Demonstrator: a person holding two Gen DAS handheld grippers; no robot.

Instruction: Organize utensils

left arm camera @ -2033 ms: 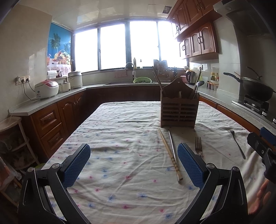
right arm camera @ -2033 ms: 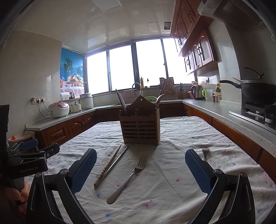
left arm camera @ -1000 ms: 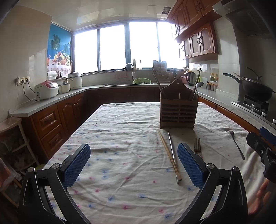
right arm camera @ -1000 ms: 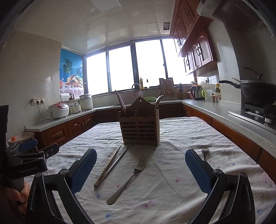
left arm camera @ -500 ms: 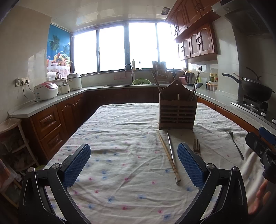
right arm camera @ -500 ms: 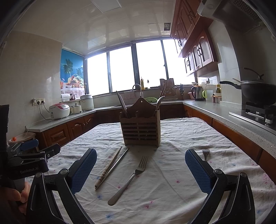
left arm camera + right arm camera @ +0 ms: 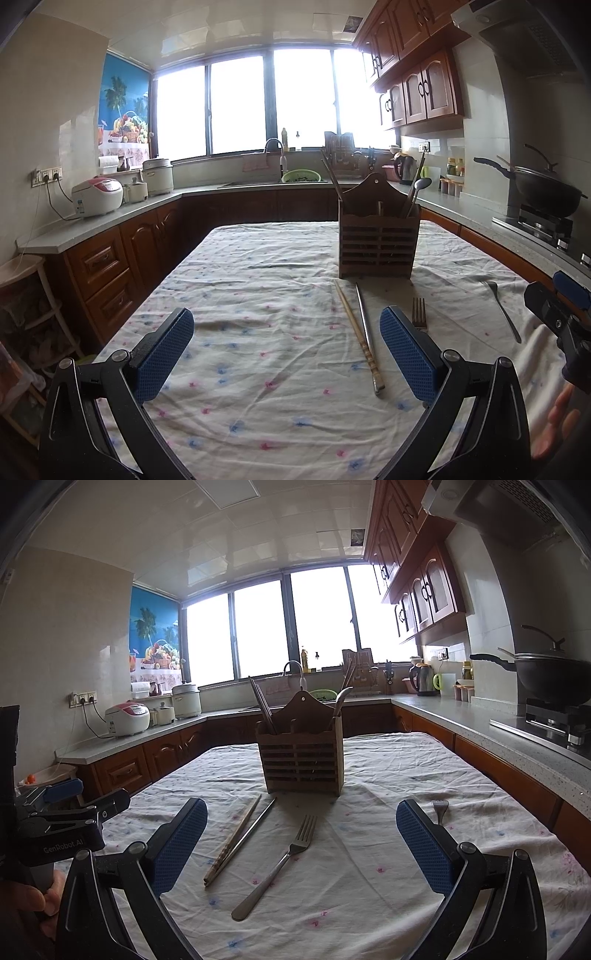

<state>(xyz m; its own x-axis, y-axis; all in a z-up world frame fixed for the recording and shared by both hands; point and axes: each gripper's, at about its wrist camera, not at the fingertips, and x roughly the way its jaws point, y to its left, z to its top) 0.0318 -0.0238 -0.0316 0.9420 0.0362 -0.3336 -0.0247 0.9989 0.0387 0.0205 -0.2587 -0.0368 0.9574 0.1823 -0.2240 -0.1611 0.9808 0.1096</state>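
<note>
Both wide, empty: left gripper, right gripper. Thin fork at 12 o'clock, flat on cloth; likely to slip when pinched.

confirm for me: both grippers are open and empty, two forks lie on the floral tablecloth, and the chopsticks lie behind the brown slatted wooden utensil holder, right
Not quite. The chopsticks lie in front of the brown slatted wooden utensil holder, on the near side, as the right wrist view shows. The rest holds: the left gripper and right gripper are open and empty, and two forks lie on the floral tablecloth.
</note>
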